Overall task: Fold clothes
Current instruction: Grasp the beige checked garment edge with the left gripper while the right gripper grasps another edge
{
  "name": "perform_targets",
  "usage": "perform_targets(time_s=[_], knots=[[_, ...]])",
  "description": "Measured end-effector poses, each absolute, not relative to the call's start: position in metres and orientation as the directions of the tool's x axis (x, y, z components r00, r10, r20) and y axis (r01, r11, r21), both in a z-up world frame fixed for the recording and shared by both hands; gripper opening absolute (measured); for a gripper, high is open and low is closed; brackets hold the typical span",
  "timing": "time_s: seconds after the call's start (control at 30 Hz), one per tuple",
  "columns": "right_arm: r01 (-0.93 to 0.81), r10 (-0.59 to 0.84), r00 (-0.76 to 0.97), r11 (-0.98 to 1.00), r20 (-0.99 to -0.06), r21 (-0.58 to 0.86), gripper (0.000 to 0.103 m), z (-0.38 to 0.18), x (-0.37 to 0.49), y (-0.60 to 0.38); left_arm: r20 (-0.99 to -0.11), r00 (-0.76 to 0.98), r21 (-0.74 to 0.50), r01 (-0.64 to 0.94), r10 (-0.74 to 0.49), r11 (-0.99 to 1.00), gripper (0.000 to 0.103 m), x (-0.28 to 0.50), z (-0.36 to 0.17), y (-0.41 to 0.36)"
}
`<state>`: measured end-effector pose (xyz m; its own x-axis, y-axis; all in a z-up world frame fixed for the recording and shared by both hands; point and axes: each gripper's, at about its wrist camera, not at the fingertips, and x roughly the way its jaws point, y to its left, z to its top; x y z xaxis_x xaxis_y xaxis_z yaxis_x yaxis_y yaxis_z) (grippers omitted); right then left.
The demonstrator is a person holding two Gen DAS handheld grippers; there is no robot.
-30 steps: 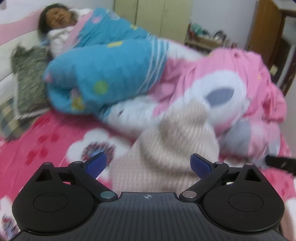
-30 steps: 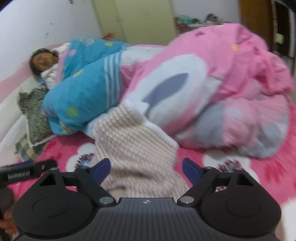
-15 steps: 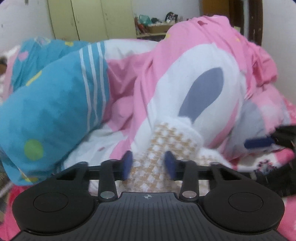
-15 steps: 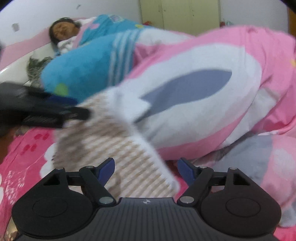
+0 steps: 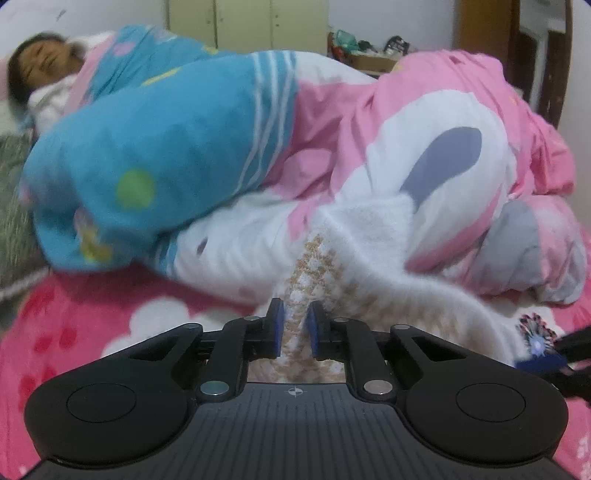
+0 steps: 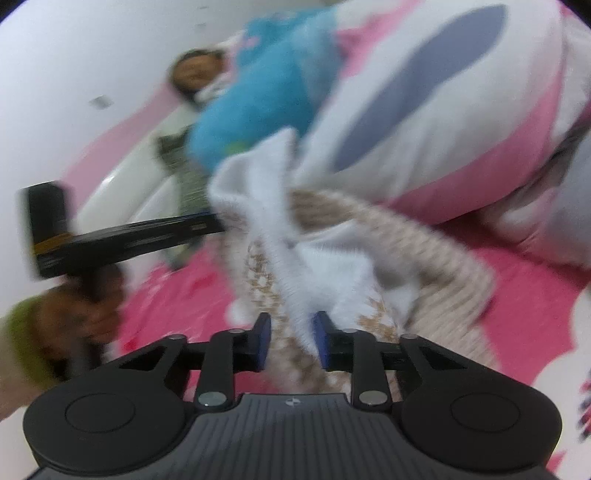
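On pink bed (image 5: 92,328), claws (image 5: 294,328) pinching sweater (image 5: 373,258)

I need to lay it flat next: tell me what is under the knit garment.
The knit garment lies on the pink flowered bedsheet, its far end against the pink and white quilt. Whatever lies directly beneath it is covered.

I'm in a home bedroom.
A bed (image 5: 85,332) with piled quilts (image 5: 424,147), 1 person (image 5: 40,74) lying at 10 o'clock, wardrobe (image 5: 243,22) at 12.
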<state>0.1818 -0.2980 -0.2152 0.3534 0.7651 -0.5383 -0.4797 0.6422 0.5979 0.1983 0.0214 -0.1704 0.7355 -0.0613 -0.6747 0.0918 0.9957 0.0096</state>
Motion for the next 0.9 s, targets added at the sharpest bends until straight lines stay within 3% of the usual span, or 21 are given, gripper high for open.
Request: perform_targets(time_s=[0.17, 0.37, 0.47, 0.6, 0.73, 0.8, 0.9], knots=[[-0.572, 0.767, 0.274, 0.615, -0.58, 0.543, 0.015, -0.23, 0.126, -0.273, -0.722, 0.686, -0.106, 0.018, -0.09, 0.994, 0.013, 0.151, -0.206, 0.04], [-0.62, 0.646, 0.234, 0.675, -0.726, 0.401, 0.014, -0.263, 0.08, -0.246, -0.776, 0.609, -0.336, -0.181, -0.163, 0.924, 0.031, 0.079, -0.241, 0.06], [-0.625, 0.595, 0.23, 0.697, -0.77, 0.352, 0.015, -0.257, 0.06, -0.247, -0.766, 0.604, -0.422, -0.215, -0.219, 0.881, 0.039, 0.051, -0.245, 0.059], [-0.601, 0.57, 0.261, 0.727, -0.779, 0.331, 0.016, -0.221, 0.05, -0.265, -0.708, 0.634, -0.54, -0.203, -0.311, 0.817, 0.062, 0.044, -0.238, 0.05], [-0.546, 0.543, 0.391, 0.787, -0.743, 0.287, 0.017, -0.18, 0.066, -0.288, -0.649, 0.682, -0.628, -0.229, -0.338, 0.744, 0.067, 0.058, -0.237, 0.04], [-0.515, 0.553, 0.439, 0.801, -0.708, 0.305, 0.022, -0.166, 0.086, -0.294, -0.646, 0.693, -0.637, -0.257, -0.321, 0.727, 0.064, 0.066, -0.242, 0.034], [-0.535, 0.547, 0.452, 0.798, -0.704, 0.278, 0.041, -0.164, 0.119, -0.276, -0.646, 0.701, -0.64, -0.282, -0.302, 0.715, 0.059, 0.076, -0.247, 0.027]])
